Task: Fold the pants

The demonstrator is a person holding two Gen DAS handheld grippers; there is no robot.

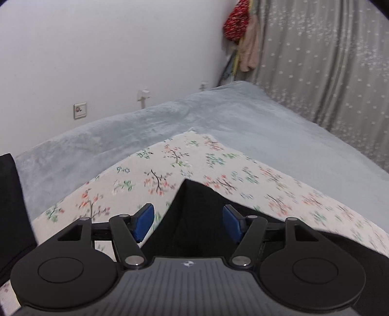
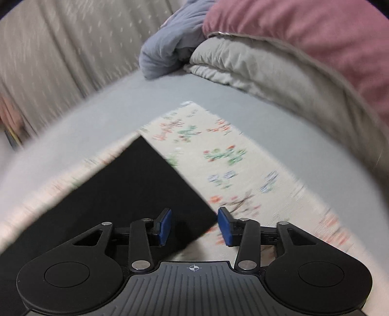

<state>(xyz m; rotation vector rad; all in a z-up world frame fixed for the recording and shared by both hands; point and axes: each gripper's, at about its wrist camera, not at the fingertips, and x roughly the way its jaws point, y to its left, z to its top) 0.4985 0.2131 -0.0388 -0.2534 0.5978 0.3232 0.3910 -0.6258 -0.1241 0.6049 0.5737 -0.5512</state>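
Observation:
The black pants (image 1: 194,201) lie flat on a floral cloth (image 1: 170,165) spread over a blue-grey bed. In the left wrist view a pointed corner of the pants reaches up between the blue pads. My left gripper (image 1: 188,223) hovers over it with its jaws wide apart, and neither pad presses the fabric. The right wrist view is motion-blurred. There the pants (image 2: 136,184) form a dark wedge on the floral cloth (image 2: 231,165). My right gripper (image 2: 194,227) stands open above the wedge's right edge and grips nothing.
A white wall with sockets (image 1: 80,109) and a grey curtain (image 1: 328,73) border the bed, and clothes (image 1: 239,21) hang in the corner. Folded grey and pink duvets (image 2: 279,60) and a blue cloth (image 2: 170,46) are piled at the bed's far side. Something dark (image 1: 12,206) fills the left edge.

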